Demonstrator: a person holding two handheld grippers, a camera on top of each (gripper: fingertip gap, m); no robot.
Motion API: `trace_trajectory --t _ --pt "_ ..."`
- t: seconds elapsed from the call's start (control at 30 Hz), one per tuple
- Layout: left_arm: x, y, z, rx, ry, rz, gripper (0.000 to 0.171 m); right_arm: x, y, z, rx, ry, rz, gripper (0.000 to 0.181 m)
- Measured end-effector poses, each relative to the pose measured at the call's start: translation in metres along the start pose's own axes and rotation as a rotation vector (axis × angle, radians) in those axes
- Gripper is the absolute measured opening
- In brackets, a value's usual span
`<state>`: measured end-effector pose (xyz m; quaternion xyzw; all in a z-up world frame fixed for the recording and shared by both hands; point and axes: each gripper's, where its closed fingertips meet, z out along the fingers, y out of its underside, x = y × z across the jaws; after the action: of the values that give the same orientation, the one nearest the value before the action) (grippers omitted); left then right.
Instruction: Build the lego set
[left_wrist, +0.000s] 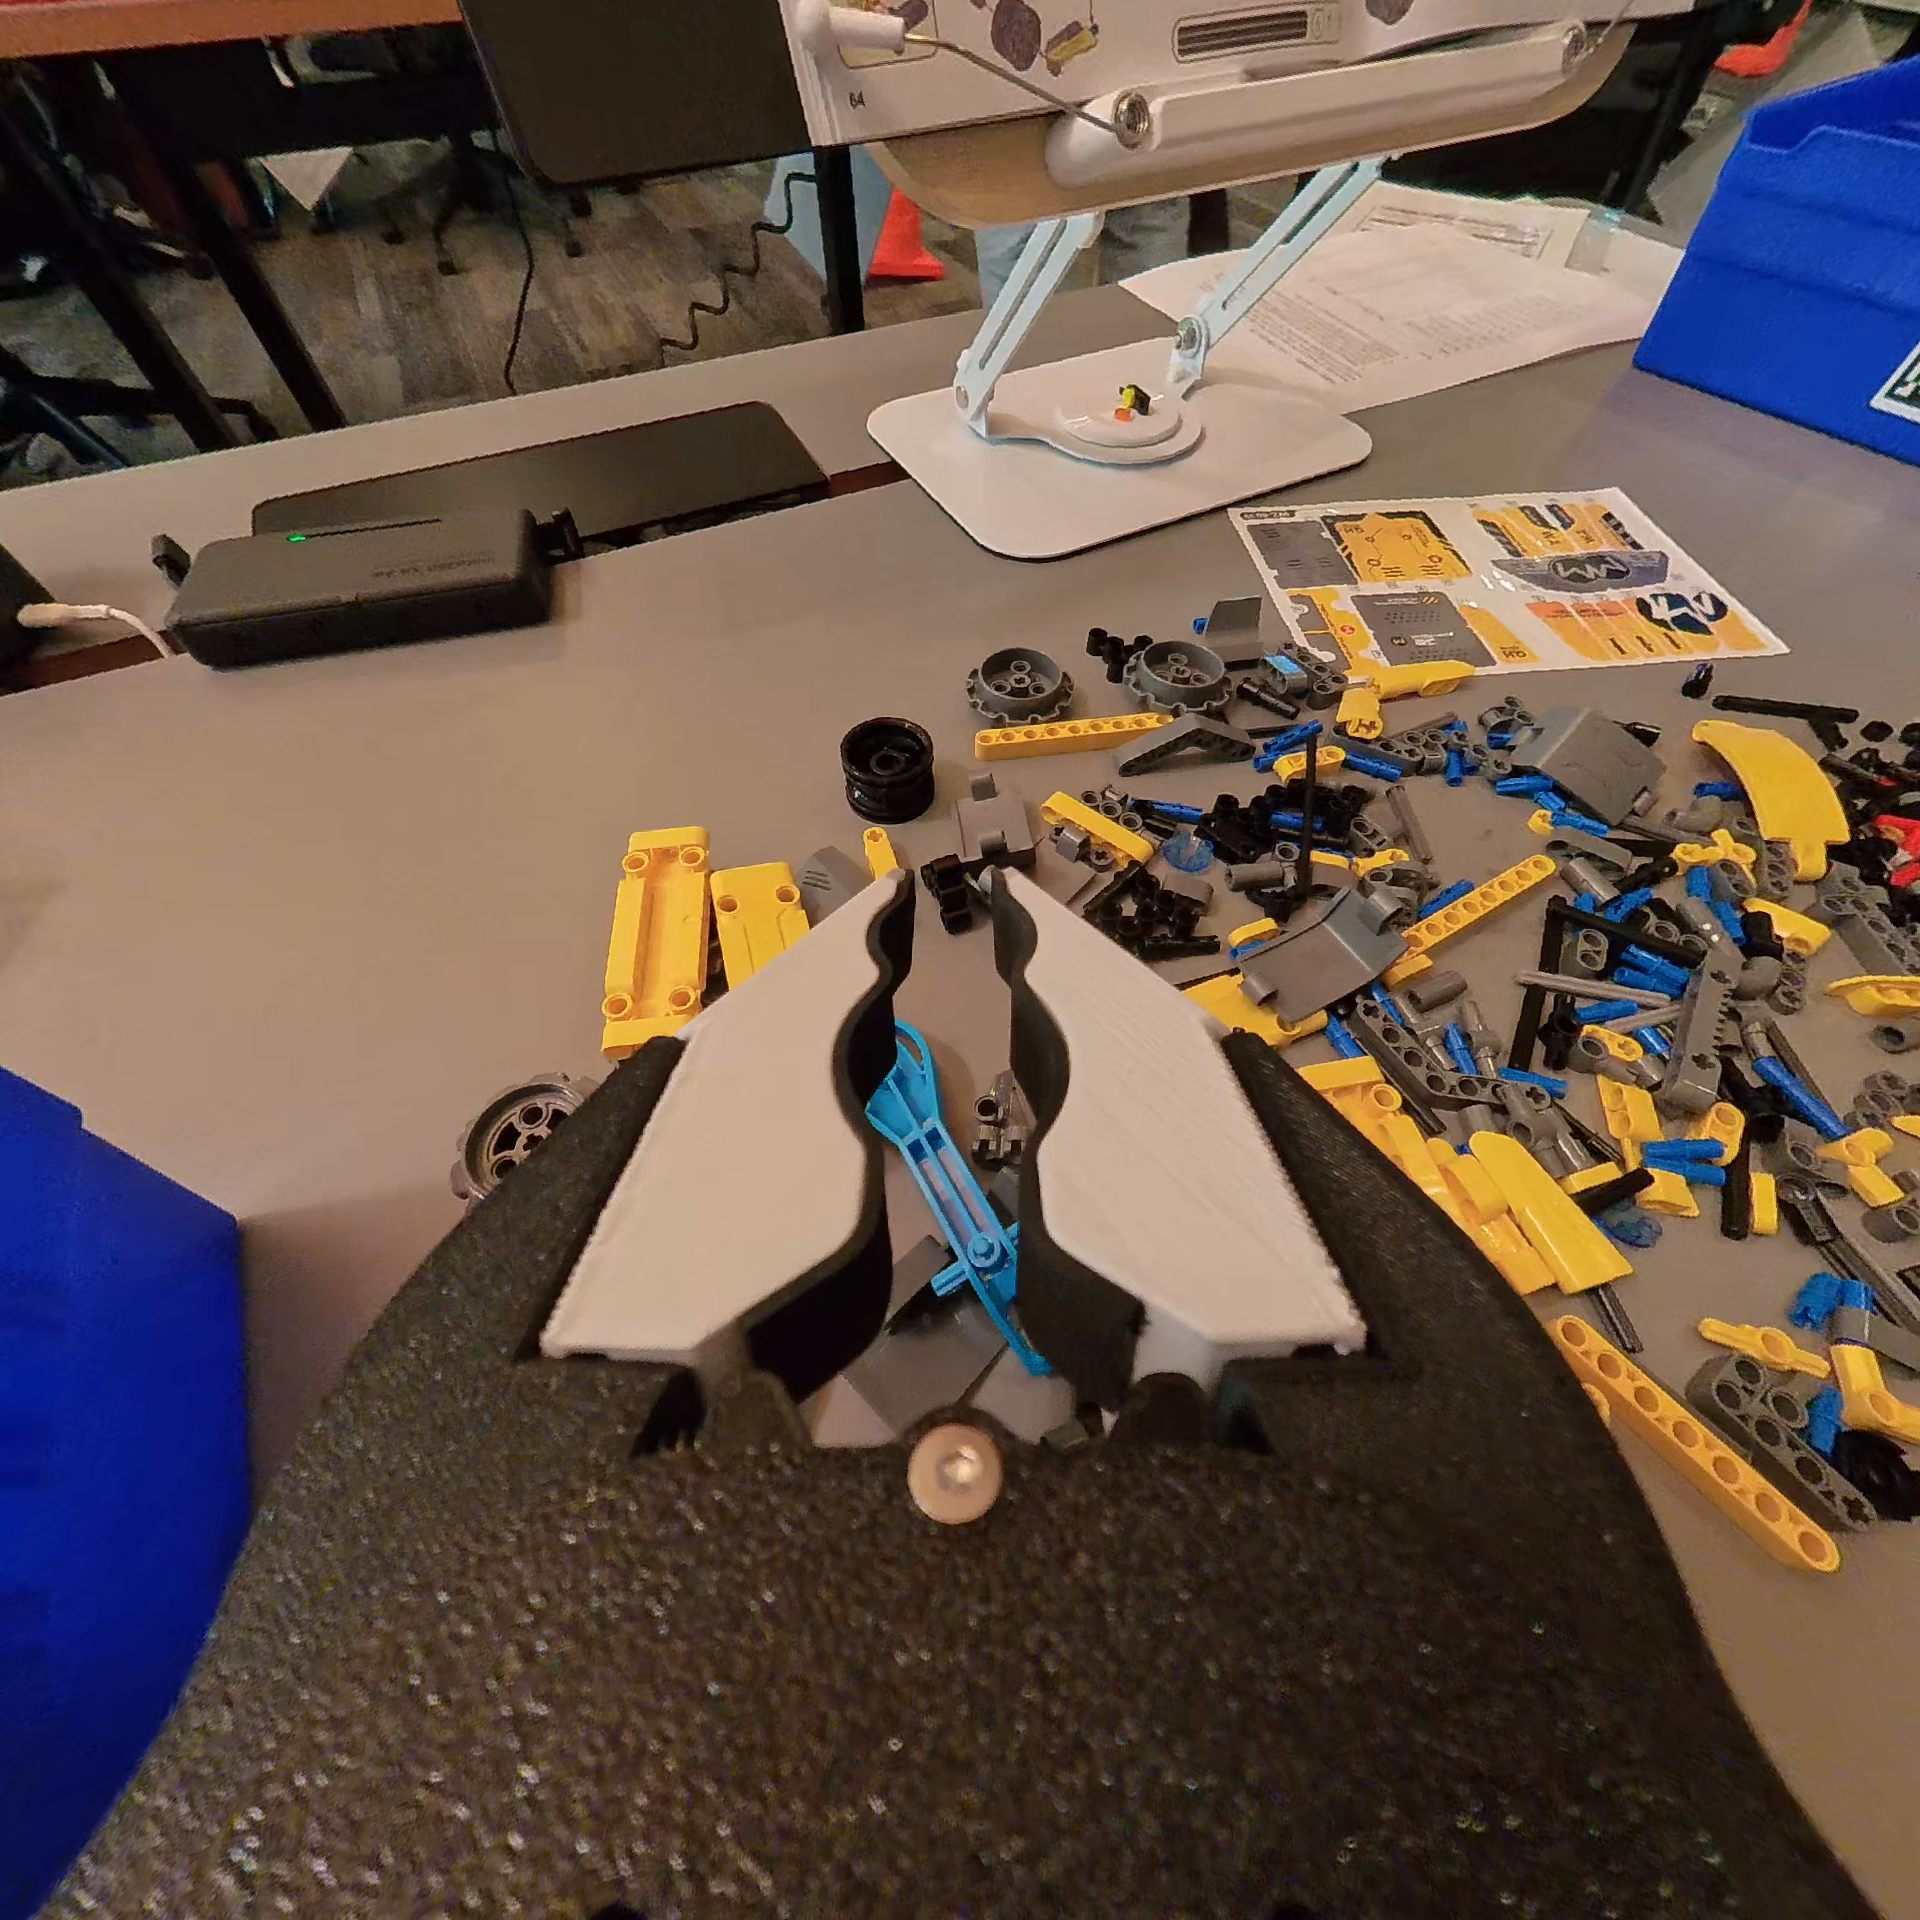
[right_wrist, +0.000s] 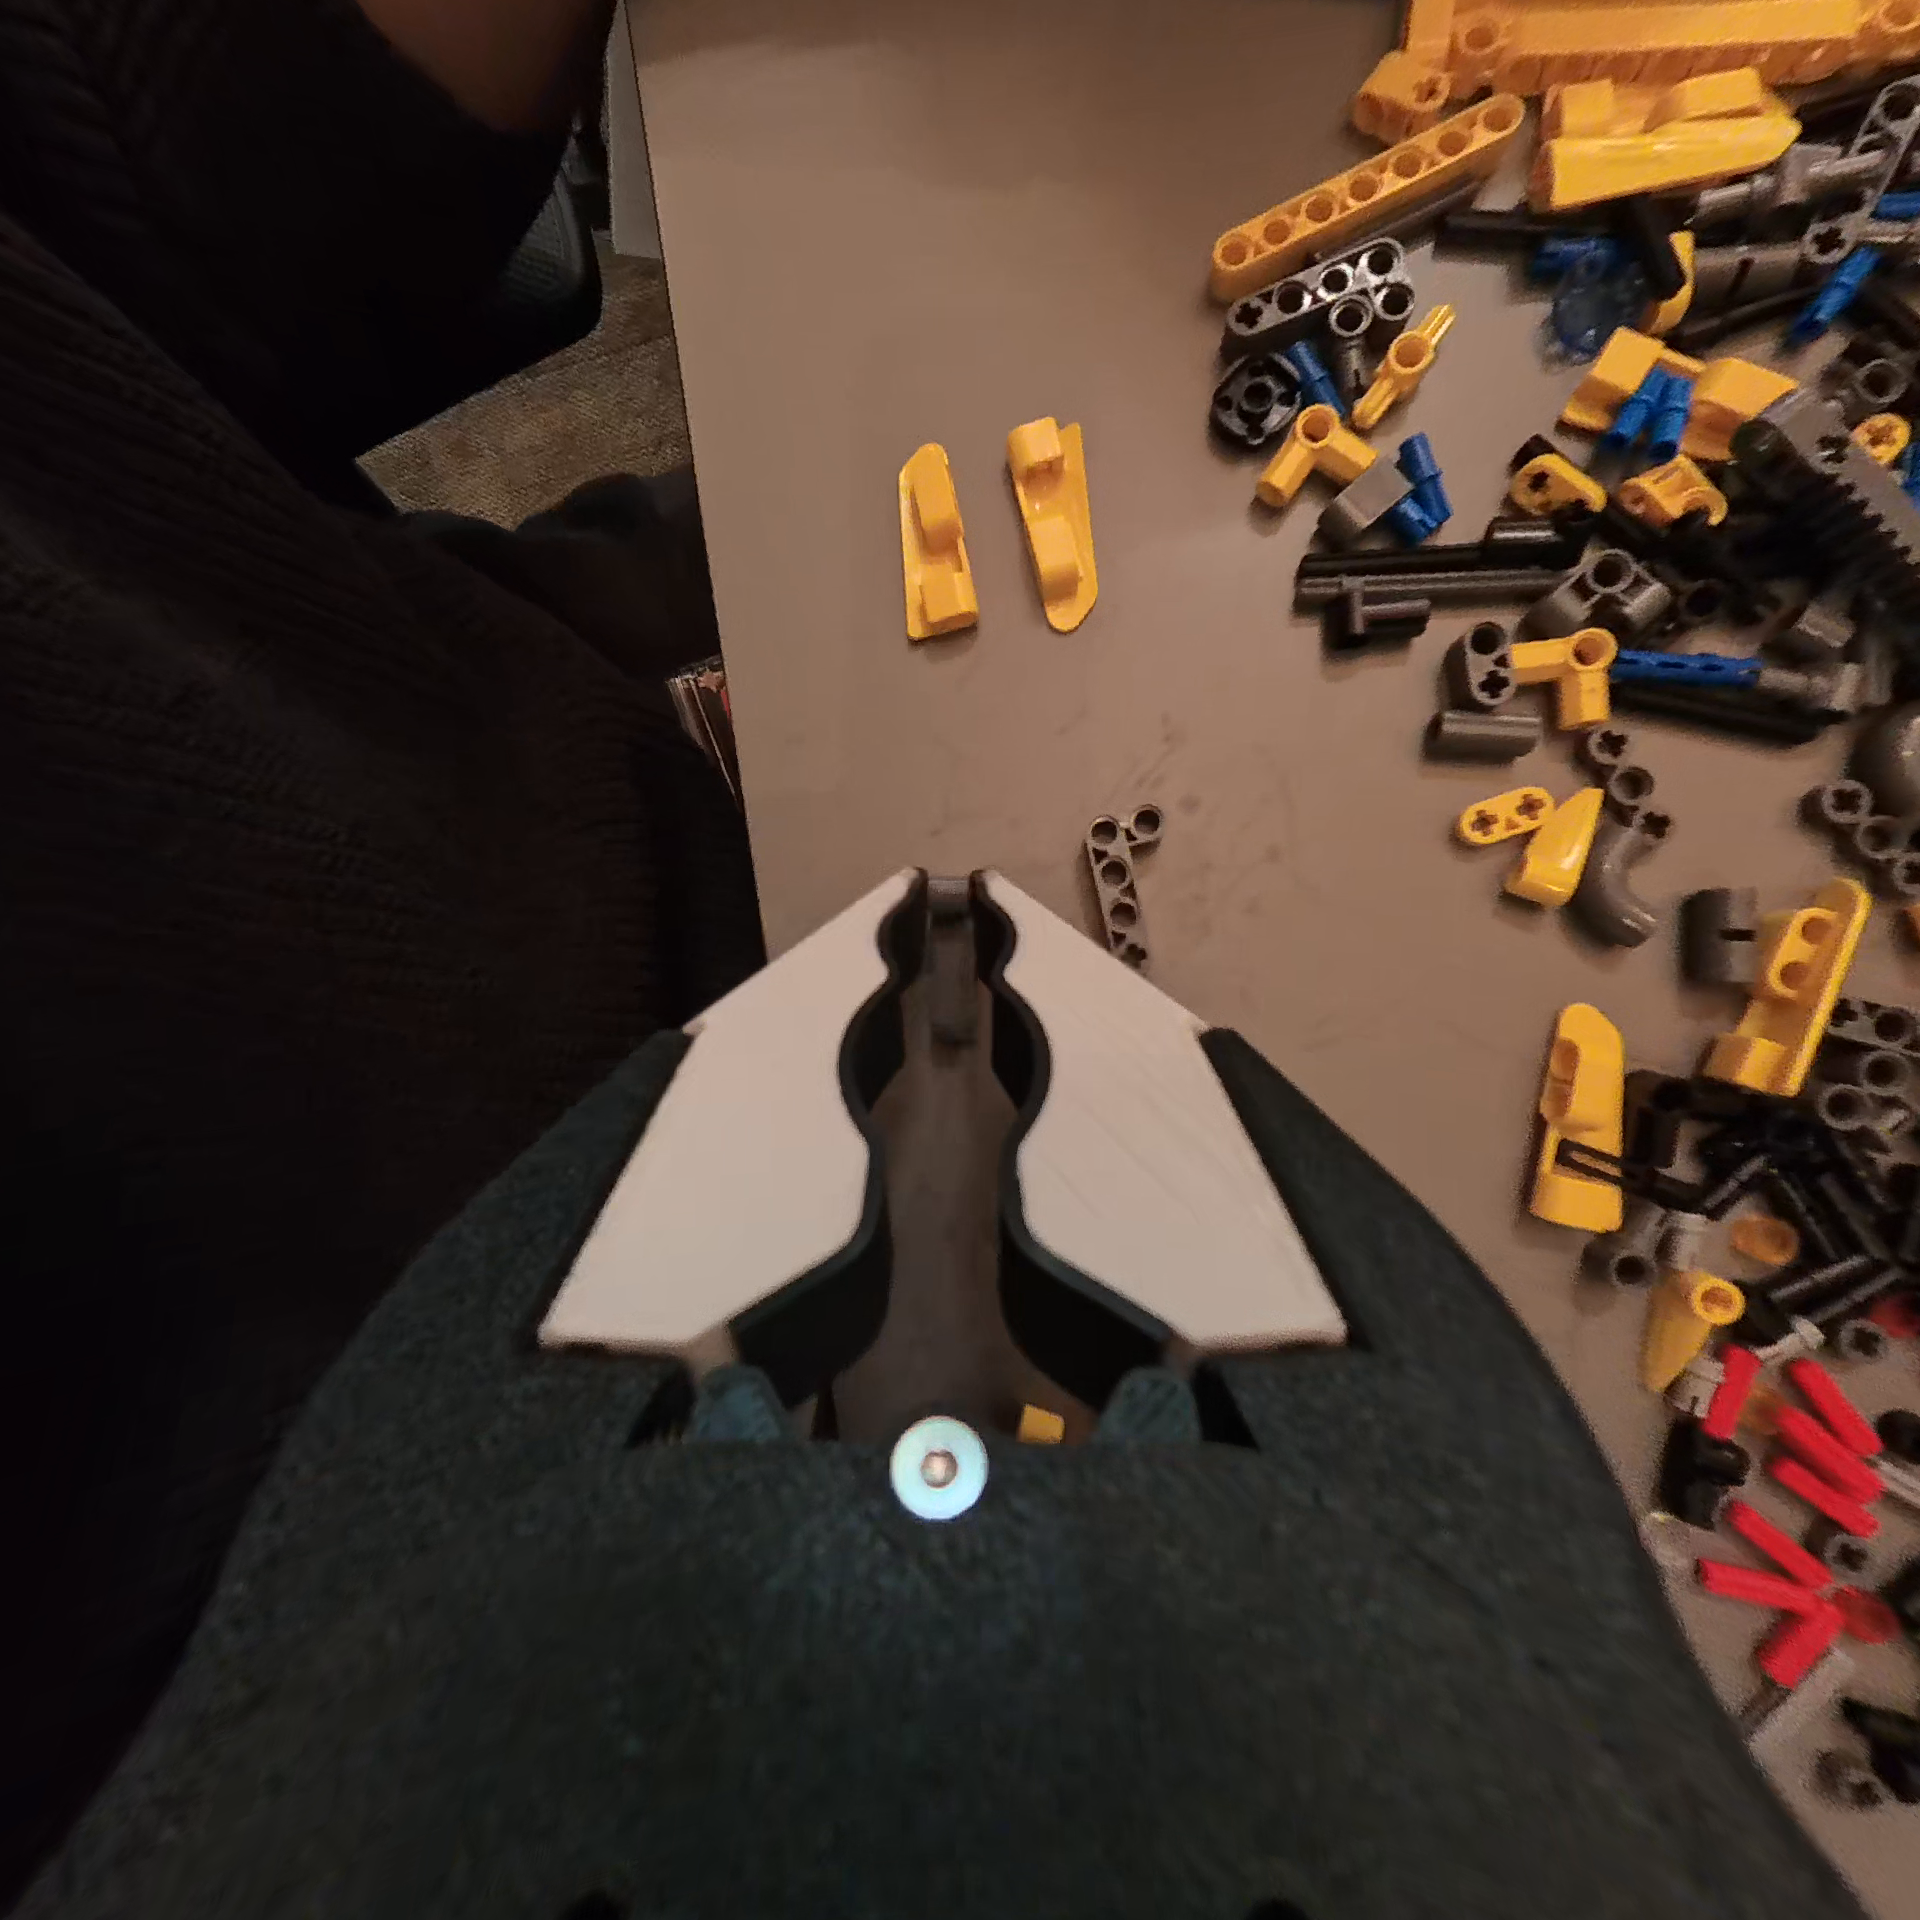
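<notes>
In the left wrist view my left gripper (left_wrist: 954, 883) hovers over a grey table (left_wrist: 416, 831) with its jaws a little apart and nothing between them. A light blue plastic piece (left_wrist: 925, 1132) lies on the table under the gap. Small black connectors (left_wrist: 951, 899) and a grey block (left_wrist: 992, 821) lie just past the tips. In the right wrist view my right gripper (right_wrist: 948, 883) is shut on a small grey piece (right_wrist: 948, 906) near the table's edge. A dark grey bent beam (right_wrist: 1120, 883) lies just right of its tips. Two yellow curved panels (right_wrist: 938, 545) lie farther ahead.
A pile of yellow, blue, black and grey building pieces (left_wrist: 1558, 987) covers the right of the table, with red pins (right_wrist: 1797, 1475). A sticker sheet (left_wrist: 1496, 582), a white stand's base (left_wrist: 1122, 468), a black power pack (left_wrist: 353, 592) and a blue bin (left_wrist: 1808, 260) stand behind. A person's dark sleeve (right_wrist: 312, 727) is beside the table edge (right_wrist: 707, 520). The tips of one gripper are about 30 cm away from the tips of the other. Between my left fingertips and the black power pack (left_wrist: 353, 592) there is roughly 30 cm.
</notes>
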<state>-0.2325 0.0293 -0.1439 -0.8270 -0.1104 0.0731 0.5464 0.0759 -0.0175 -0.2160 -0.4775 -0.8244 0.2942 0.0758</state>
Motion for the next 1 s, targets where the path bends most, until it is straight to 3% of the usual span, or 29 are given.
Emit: trace_trajectory --t 0.27,1.0 --pt "0.0 0.0 0.0 0.002 0.001 -0.002 0.014 -0.019 -0.003 0.001 0.021 -0.207 0.121 0.008" --pt "0.0 0.001 0.0 -0.004 0.001 0.001 0.014 0.004 0.002 0.0 0.014 -0.076 0.085 0.011"
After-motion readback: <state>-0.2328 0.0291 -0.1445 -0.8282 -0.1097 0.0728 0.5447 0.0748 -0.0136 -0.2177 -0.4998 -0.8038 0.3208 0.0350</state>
